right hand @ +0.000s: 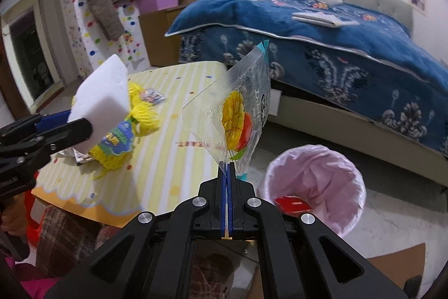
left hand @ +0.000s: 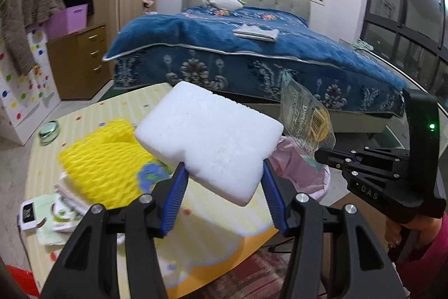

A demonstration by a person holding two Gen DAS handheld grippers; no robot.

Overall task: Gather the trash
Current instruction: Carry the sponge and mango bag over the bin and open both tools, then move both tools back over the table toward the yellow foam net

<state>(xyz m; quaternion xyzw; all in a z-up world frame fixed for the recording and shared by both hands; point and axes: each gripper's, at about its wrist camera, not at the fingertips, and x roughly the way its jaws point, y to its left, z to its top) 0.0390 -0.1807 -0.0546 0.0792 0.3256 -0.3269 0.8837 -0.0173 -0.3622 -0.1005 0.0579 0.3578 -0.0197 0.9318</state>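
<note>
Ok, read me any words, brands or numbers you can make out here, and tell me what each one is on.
"DAS": body of the right gripper.
"Dried": clear mango snack bag held by that gripper; the other print and its barcode are too blurred.
Black label on the white box on the table: too small.
Blue label on the yellow foam netting: blurred.

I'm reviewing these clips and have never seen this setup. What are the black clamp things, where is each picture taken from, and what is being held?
No robot here: a person holds a two-finger clamp tool in each hand, with a wide-angle camera on each looking along its fingers. One picture is from the left tool, the other from the right. The left gripper is clamped on a white foam block. The right gripper is shut on a clear dried-mango bag. Yellow foam netting and other packaging lie on the striped table. A pink-lined bin stands on the floor beside it.
</note>
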